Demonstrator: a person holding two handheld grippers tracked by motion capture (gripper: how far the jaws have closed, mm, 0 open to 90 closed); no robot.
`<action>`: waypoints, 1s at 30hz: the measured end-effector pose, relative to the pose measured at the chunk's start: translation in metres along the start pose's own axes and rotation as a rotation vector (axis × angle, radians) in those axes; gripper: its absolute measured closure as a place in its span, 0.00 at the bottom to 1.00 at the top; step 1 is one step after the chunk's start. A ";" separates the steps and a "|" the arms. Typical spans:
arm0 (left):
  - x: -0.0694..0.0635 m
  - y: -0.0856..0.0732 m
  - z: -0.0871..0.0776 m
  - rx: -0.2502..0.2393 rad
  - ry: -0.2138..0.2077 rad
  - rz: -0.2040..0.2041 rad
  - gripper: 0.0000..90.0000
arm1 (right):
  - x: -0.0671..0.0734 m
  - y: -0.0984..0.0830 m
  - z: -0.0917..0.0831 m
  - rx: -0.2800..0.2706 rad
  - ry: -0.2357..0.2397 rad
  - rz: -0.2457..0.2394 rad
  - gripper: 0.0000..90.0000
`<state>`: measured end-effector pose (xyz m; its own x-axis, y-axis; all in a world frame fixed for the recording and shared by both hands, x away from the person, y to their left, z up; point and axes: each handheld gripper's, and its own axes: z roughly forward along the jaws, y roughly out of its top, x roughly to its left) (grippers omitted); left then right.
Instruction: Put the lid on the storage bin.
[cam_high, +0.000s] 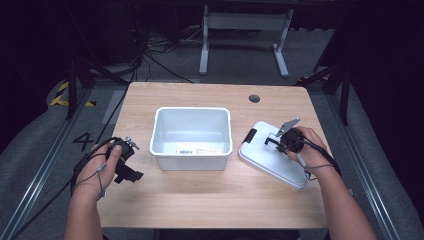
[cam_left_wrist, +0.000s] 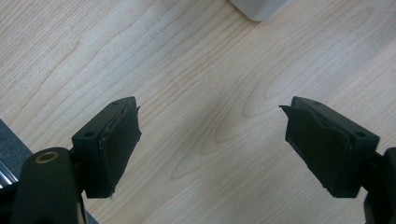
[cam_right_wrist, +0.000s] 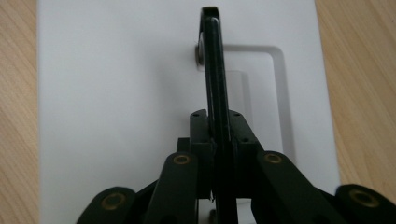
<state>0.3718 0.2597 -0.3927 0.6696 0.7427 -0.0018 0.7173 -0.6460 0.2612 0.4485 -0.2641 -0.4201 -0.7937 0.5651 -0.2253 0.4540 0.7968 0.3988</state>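
While clamped shut on the raised black handle of the white lid, right gripper poised over the lid's far end, at right of the table; pads pressed flat on both faces of the thin handle, seen edge-on in the right gripper view, standing upright from its recess. Lid lying flat on the wood, long axis running from far-left to near-right, just beside the open white bin yet apart from it; bin to the left of the lid, at table centre, long axis left to right, opening upward. Left gripper resting well apart at the bin's left, jaws spread wide over bare wood, holding nothing; a corner of the bin just visible beyond them. Judged as the deciding relation: bin lying left of the held lid, right hand far nearer than left; lid likely needing a lift, a shift leftward and a slight turn to line up its long axis with the bin's.
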 end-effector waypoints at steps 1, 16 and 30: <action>0.001 0.000 0.001 -0.002 0.007 0.006 0.20 | 0.000 0.001 0.000 -0.006 0.005 0.002 0.93; 0.002 -0.001 0.000 -0.011 -0.014 -0.013 0.21 | -0.014 0.026 -0.055 -0.070 0.080 -0.019 0.94; 0.003 -0.001 -0.003 -0.019 -0.015 -0.007 0.21 | -0.021 0.049 -0.103 -0.077 0.123 -0.013 0.93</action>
<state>0.3725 0.2624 -0.3903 0.6676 0.7443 -0.0178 0.7182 -0.6375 0.2789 0.4459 -0.2589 -0.3043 -0.8450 0.5208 -0.1216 0.4151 0.7821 0.4648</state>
